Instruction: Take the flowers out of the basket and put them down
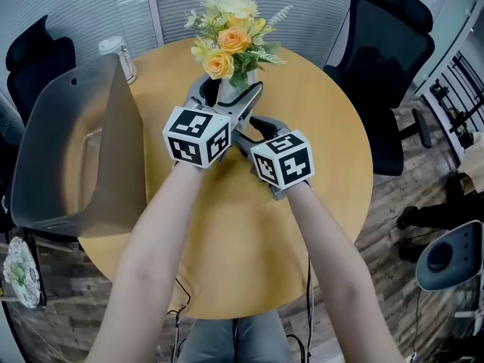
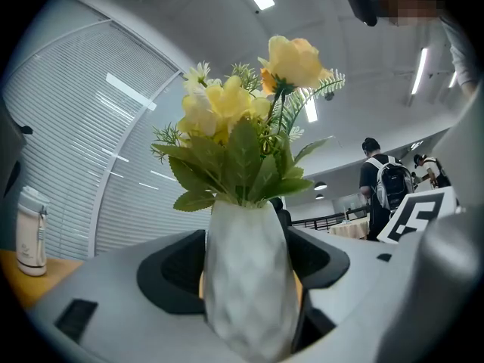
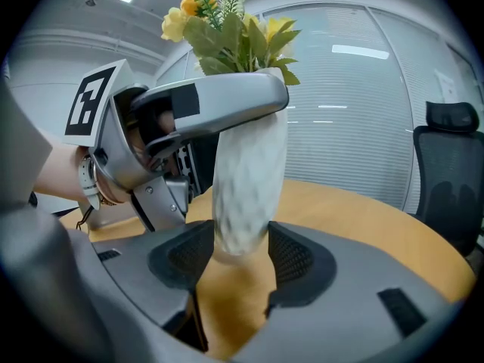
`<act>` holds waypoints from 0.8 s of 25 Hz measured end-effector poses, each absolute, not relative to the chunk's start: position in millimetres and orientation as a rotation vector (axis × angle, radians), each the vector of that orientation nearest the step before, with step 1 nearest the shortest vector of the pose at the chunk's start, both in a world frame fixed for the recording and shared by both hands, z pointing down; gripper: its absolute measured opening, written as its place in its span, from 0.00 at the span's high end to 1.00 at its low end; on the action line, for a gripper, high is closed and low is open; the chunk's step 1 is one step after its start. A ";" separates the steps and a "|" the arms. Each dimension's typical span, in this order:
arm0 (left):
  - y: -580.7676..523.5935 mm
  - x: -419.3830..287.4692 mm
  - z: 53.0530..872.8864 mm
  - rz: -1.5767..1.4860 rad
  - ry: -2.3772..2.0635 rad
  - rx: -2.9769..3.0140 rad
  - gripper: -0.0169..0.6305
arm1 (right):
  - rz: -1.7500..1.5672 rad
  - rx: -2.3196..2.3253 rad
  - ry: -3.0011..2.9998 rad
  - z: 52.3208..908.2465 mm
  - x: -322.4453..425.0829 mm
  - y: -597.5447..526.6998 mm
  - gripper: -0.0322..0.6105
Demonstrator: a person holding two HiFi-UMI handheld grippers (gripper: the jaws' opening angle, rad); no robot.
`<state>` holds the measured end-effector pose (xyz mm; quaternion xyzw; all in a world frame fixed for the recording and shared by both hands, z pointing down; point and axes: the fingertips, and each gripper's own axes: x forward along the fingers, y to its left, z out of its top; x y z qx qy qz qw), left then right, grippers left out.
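The round worktop [image 1: 318, 165] carries a grey basket [image 1: 53, 127] at its 9 o'clock edge; a black chair [image 1: 386, 59] stands off the worktop at 2 o'clock; the left tongs [image 2: 249, 278] and right tongs [image 3: 240, 252] both clench 1 white vase [image 3: 249, 180], left high, right at its base; the flowers [image 1: 229, 36] stand upright in it, outside the basket, toward 12 o'clock; whether the base touches the worktop cannot be told; a small bottle [image 1: 121, 55] stands at 11 o'clock.
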<state>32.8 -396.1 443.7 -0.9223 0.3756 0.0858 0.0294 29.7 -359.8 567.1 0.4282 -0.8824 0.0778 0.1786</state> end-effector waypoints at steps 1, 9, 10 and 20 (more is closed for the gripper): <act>-395.8 33.4 447.5 0.266 1.161 -2.848 0.45 | 0.219 1.209 -2.490 570.9 30.6 -358.9 0.57; -390.1 31.9 473.0 0.245 1.143 -2.849 0.45 | 0.188 1.227 -2.434 597.0 29.6 -357.1 0.57; -390.1 31.8 475.4 0.248 1.140 -2.852 0.45 | 0.187 1.228 -2.426 599.4 30.1 -357.5 0.57; -393.3 30.8 485.2 0.222 1.126 -2.855 0.45 | 0.257 1.187 -2.397 607.3 26.5 -358.9 0.58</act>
